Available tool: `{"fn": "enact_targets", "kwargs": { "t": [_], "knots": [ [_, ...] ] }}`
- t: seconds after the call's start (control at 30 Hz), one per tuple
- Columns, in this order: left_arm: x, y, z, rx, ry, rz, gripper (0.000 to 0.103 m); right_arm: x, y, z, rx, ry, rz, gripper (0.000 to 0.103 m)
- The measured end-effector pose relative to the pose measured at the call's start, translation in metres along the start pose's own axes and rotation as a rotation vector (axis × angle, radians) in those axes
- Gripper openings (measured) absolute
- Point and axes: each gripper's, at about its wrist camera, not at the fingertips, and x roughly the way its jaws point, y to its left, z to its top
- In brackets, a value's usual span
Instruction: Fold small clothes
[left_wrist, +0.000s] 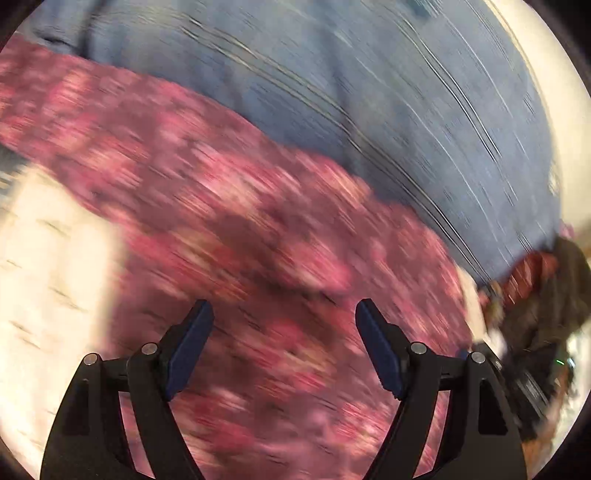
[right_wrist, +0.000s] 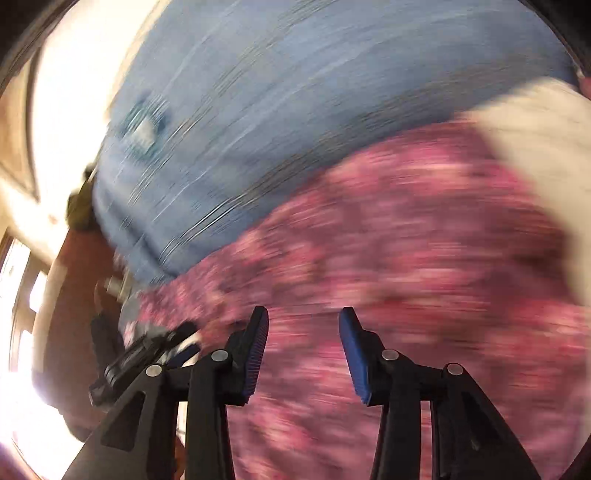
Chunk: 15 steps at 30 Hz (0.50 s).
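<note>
The pink flowery cloth (left_wrist: 236, 229) lies spread on the blue bed cover (left_wrist: 369, 92), under both hand-held grippers. It looks soft, light and floppy, so an edge seems best to pinch. The left hand-held gripper (left_wrist: 284, 314) gapes wide with nothing in it; the right hand-held gripper (right_wrist: 303, 319) is partly apart, holding nothing.

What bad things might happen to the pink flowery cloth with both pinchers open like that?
1. Both views are smeared with motion blur, so a grab now could miss the pink flowery cloth or catch it crooked.
2. The blue cloth lies right against it, so open jaws on the left gripper or right gripper might pinch both together.
3. Neither gripper holds anything, so any fold already made might flop open.
</note>
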Motion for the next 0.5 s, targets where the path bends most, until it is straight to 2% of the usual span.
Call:
{"fn": "enact_targets", "kwargs": {
  "t": [0.1, 0.13, 0.2, 0.23, 0.27, 0.3, 0.33, 0.4, 0.47, 0.5],
  "knots": [
    [0.027, -0.021, -0.005, 0.002, 0.085, -0.041, 0.079, -0.013, -0.042, 0.001, 0.122, -0.045, 0.025, 0.043],
    [0.033, -0.026, -0.004, -0.001, 0.087, -0.034, 0.079, -0.017, -0.055, 0.001, 0.16, -0.056, 0.04, 0.043],
    [0.04, -0.035, 0.006, -0.015, 0.038, 0.008, 0.079, -0.017, -0.074, 0.002, 0.227, -0.062, 0.082, 0.043],
    [0.042, -0.038, 0.012, -0.022, 0.017, 0.021, 0.073, -0.015, -0.077, 0.003, 0.248, -0.068, 0.098, 0.043],
    [0.043, -0.042, 0.02, -0.028, 0.007, 0.031, 0.033, -0.015, -0.082, 0.006, 0.27, -0.076, 0.119, 0.043],
    [0.046, -0.044, 0.027, -0.024, 0.024, 0.036, 0.012, -0.013, -0.087, 0.008, 0.294, -0.084, 0.152, 0.043],
    [0.048, -0.045, 0.032, -0.03, 0.046, 0.037, 0.011, -0.012, -0.089, 0.011, 0.313, -0.09, 0.173, 0.045],
    [0.04, -0.045, 0.04, -0.058, 0.023, 0.045, 0.011, -0.001, -0.09, 0.018, 0.357, -0.113, 0.201, 0.045],
    [0.024, -0.046, 0.041, -0.059, -0.01, 0.059, 0.011, 0.007, -0.091, 0.028, 0.406, -0.152, 0.164, 0.041],
    [0.016, -0.046, 0.041, -0.068, -0.024, 0.042, 0.011, 0.009, -0.091, 0.032, 0.445, -0.181, 0.178, 0.038]
  ]
}}
